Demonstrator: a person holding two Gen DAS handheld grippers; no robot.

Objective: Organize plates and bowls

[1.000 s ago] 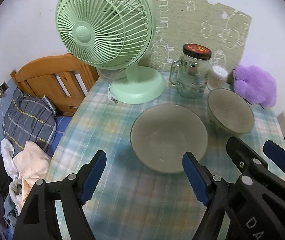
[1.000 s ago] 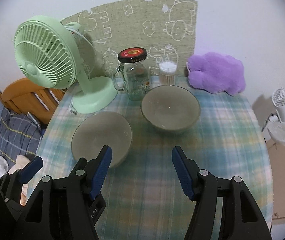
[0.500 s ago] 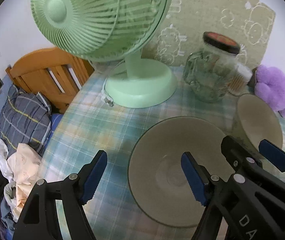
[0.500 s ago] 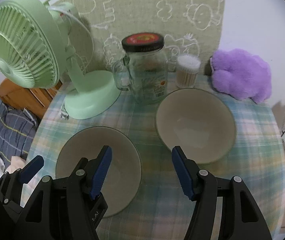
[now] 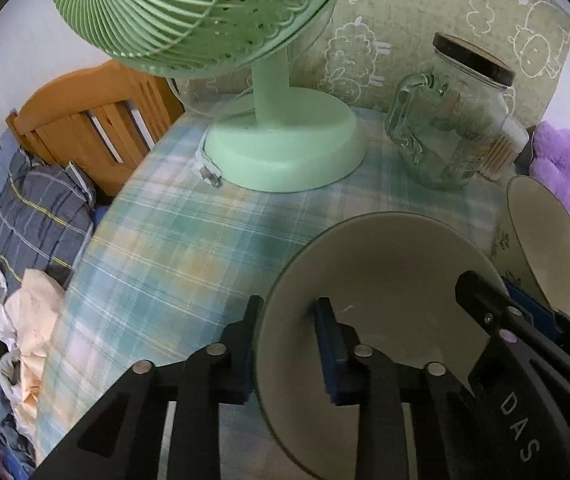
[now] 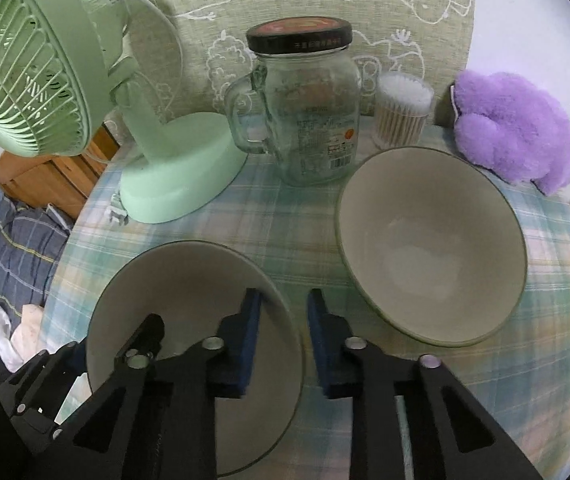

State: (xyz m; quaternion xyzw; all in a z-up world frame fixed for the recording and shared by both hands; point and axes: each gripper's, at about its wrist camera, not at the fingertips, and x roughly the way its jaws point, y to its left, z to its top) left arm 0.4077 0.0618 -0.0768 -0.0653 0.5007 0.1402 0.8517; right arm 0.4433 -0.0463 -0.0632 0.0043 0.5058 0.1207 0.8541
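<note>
Plate [image 6: 173,280] lies on the checked tablecloth [image 6: 285,220] beside the bowl [image 6: 437,240]; left gripper [image 5: 289,344] and right gripper [image 6: 283,320] each straddle an opposite rim, jaws closing, pinching it

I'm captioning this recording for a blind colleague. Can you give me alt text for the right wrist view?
The right hand-held gripper straddles the right rim of a shallow grey plate on a plaid tablecloth, jaws closing; the left hand-held gripper is at its left rim. A grey bowl sits to the right; behind stand a green fan and glass jar.
</note>
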